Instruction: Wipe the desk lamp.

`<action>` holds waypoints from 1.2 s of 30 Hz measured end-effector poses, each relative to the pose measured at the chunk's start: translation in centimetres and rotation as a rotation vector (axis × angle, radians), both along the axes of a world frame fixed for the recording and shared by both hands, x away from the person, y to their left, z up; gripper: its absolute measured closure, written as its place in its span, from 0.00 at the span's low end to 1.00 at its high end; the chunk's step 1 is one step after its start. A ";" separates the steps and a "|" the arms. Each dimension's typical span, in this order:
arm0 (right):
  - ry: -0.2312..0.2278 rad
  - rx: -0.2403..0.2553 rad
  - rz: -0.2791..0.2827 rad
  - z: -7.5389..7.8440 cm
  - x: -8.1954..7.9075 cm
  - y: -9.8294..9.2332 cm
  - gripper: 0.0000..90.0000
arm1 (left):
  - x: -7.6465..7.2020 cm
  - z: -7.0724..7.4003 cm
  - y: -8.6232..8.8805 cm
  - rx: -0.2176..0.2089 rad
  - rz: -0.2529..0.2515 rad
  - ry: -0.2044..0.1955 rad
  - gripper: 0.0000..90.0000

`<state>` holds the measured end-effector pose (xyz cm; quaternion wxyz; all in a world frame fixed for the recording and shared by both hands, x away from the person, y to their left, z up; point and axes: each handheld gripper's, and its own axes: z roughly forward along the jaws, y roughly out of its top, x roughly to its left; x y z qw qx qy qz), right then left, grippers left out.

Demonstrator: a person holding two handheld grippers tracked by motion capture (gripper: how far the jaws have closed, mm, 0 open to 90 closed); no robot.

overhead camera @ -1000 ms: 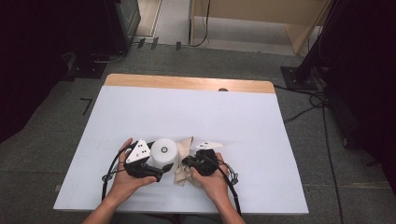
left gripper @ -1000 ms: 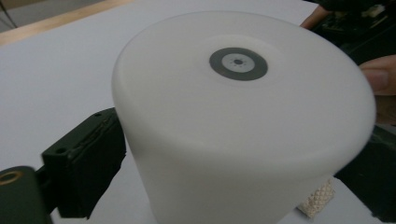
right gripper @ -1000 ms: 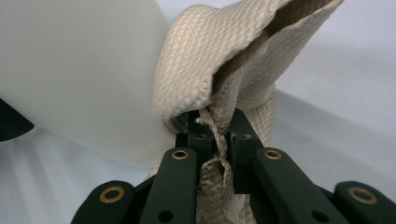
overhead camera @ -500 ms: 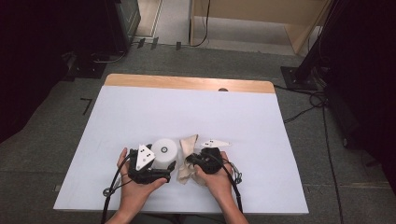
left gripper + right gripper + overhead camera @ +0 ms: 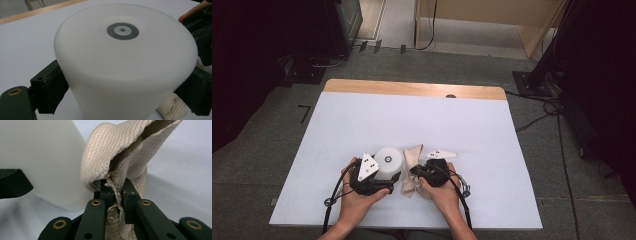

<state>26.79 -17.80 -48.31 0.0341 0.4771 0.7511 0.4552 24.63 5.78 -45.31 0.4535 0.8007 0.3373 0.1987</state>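
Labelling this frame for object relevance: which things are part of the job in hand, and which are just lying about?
In the job:
- white plastic cylinder with a grey ring on top, between the left gripper jaws
- beige waffle-textured cloth, pinched in the right gripper jaws

Lying about:
- black cables on the grey floor
- black stand base

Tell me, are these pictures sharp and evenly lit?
High view: the white table is bright, the surroundings dark. Left gripper view: the white cylinder looks soft and close. Right gripper view: the beige cloth weave is crisp, the background blurred.
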 end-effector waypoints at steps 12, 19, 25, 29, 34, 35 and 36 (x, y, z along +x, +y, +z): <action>-0.121 0.073 0.026 4.7 -1.7 -0.1 0.92 | 1.3 -0.4 1.4 -0.027 -0.164 -0.027 0.10; -0.167 0.067 0.047 5.7 -2.5 0.7 0.92 | 1.4 -0.5 1.3 -0.029 -0.170 -0.017 0.10; -0.134 0.044 0.044 4.5 -2.0 0.9 0.92 | 1.4 -0.5 1.3 -0.031 -0.173 -0.009 0.10; -0.092 0.017 0.041 2.8 -1.4 1.1 0.92 | 1.4 -0.5 1.3 -0.030 -0.176 -0.010 0.10; -0.034 -0.015 0.043 0.8 -0.7 1.3 0.92 | 1.4 -0.5 1.3 -0.029 -0.176 -0.010 0.10; -0.023 -0.023 0.046 0.5 -0.6 1.3 0.92 | 1.4 -0.5 1.3 -0.029 -0.176 -0.010 0.10; -0.017 -0.027 0.046 0.3 -0.5 1.4 0.92 | 1.4 -0.5 1.3 -0.029 -0.177 -0.010 0.10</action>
